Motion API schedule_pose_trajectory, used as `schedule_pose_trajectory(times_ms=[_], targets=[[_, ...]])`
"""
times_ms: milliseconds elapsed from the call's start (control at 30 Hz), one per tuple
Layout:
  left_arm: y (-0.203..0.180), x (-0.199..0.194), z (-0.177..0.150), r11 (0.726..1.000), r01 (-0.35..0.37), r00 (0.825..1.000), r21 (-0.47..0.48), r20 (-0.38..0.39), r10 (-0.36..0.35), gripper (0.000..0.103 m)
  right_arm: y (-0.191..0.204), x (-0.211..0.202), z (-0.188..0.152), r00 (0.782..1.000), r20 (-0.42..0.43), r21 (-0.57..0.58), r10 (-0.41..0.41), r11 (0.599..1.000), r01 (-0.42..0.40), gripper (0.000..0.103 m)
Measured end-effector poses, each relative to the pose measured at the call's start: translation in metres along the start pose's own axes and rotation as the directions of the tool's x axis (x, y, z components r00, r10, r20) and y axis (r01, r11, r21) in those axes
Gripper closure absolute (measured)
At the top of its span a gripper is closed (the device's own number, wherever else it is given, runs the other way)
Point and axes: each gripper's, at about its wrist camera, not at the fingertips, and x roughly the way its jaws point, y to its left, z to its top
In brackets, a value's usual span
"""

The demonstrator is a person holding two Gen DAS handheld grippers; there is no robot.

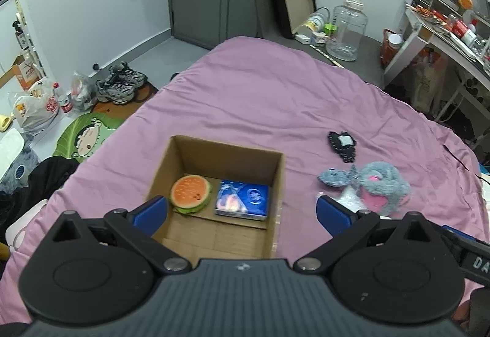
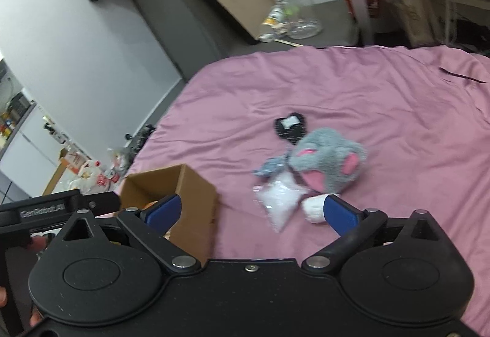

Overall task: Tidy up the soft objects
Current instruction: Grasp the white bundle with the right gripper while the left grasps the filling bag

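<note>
1. Left gripper (image 1: 240,211): jaws spread wide, nothing betw. them, above cardboard box (image 1: 277,183).
2. Box on pink bedsheet (image 1: 260,98); inside, burger plush (image 1: 191,193) left, blue pack (image 1: 243,198) touching it on its right.
3. Right gripper (image 2: 251,211): wide open, empty.
4. Grey plush (image 2: 329,162), clear bag (image 2: 281,200), black pouch (image 2: 291,125) clustered on sheet, right of box.

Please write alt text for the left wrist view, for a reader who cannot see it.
An open cardboard box on a pink bedsheet holds a burger toy and a blue packet. The left gripper is open and empty above it; a grey plush lies right.
</note>
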Motion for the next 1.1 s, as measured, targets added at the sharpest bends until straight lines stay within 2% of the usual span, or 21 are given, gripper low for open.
schedule_pose_trajectory(times_ms=[100, 367, 667, 800, 867, 933, 1100], targets=[[-0.014, 0.000, -0.002, 0.999, 0.030, 1.000, 0.019, -0.003, -0.030, 0.000, -0.011, -0.003, 0.002, 1.000, -0.004, 0.017, -0.007, 1.000, 0.007, 0.003], [-0.046, 0.009, -0.005, 0.999, 0.008, 1.000, 0.034, -0.025, -0.007, 0.000, -0.042, -0.006, 0.006, 1.000, -0.009, 0.061, -0.015, 0.998, 0.016, 0.001], [-0.066, 0.026, -0.005, 1.000, 0.030, 0.999, 0.010, -0.026, -0.030, 0.001, -0.070, 0.006, 0.007, 1.000, -0.026, 0.163, -0.002, 0.987, 0.006, 0.002], [-0.072, 0.043, -0.004, 0.998, 0.051, 0.997, -0.035, -0.048, -0.053, 0.003, -0.080, 0.015, 0.007, 0.999, -0.038, 0.191, -0.006, 0.981, 0.013, 0.007], [-0.077, 0.052, -0.005, 0.998, 0.056, 0.997, -0.039, -0.052, -0.058, 0.004, -0.082, 0.022, 0.007, 0.998, -0.052, 0.189, -0.018, 0.982, 0.028, 0.013], [-0.083, 0.061, -0.005, 0.997, 0.059, 0.996, -0.042, -0.063, -0.062, 0.007, -0.086, 0.032, 0.008, 0.997, -0.081, 0.199, -0.006, 0.980, 0.022, 0.024], [-0.091, 0.081, -0.005, 0.995, 0.069, 0.993, -0.067, -0.087, -0.075, 0.013, -0.093, 0.048, 0.008, 0.993, -0.122, 0.216, 0.002, 0.976, 0.025, 0.028]])
